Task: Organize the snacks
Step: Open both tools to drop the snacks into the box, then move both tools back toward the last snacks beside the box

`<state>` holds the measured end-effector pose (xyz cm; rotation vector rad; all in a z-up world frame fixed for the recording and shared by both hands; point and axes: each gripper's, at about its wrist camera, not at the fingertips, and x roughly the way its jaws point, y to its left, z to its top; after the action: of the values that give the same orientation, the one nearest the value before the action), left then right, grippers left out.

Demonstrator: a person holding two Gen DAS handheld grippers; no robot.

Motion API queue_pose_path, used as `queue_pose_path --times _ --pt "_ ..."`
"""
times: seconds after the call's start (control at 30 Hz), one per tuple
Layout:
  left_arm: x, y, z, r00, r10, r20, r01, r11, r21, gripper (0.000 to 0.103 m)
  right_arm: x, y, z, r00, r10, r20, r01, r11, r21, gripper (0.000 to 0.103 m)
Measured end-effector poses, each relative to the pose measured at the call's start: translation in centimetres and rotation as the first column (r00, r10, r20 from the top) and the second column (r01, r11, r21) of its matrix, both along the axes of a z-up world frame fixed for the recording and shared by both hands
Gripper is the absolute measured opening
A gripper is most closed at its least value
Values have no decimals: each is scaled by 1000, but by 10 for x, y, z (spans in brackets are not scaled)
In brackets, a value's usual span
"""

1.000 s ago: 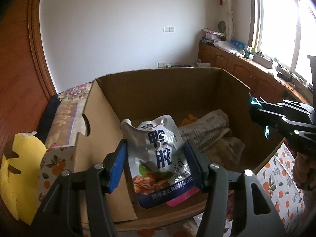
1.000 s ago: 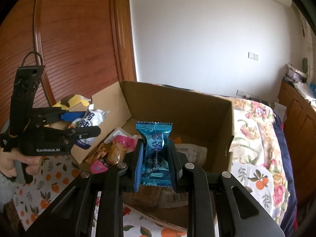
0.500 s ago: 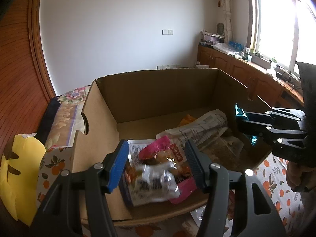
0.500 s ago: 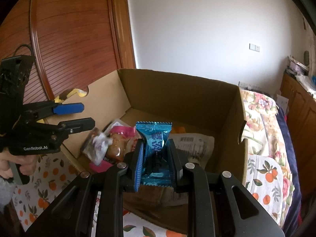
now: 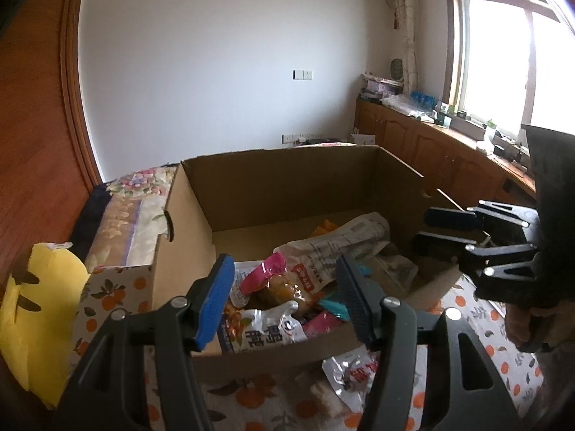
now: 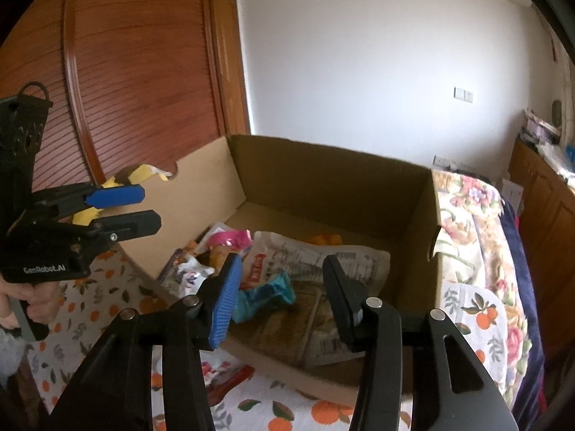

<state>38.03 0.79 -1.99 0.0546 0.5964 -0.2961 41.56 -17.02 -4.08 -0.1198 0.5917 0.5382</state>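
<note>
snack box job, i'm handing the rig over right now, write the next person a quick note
Left claw: open, empty, over the near edge of the cardboard box.
Right claw: jaws opening, nothing between the pads; the blue candy wrapper lies loose in the box below it.
In the box: white duck-snack pouch, pink-topped packet, printed white bag.
Left to do: a silver and red packet lies on the orange-print cloth in front of the box.
</note>
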Motion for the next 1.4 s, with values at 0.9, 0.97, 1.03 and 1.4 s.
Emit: queue_pose_path --times 0.9,0.97,1.03,1.4 --pt "-79 -5 -72 993 -40 -110 42 999 13 60 -44 13 -100 945 -8 -326 38 996 85 41" --pt "-77 -6 -75 992 -39 -119 41 999 15 60 -40 14 -104 939 -10 -342 42 995 87 39" --pt "-76 -5 -78 991 -38 -125 40 999 13 60 -37 15 -106 936 -10 -353 44 995 90 36" --pt "-72 -7 -89 987 -42 -153 41 999 -3 60 -33 20 -107 930 -5 -367 41 995 90 19"
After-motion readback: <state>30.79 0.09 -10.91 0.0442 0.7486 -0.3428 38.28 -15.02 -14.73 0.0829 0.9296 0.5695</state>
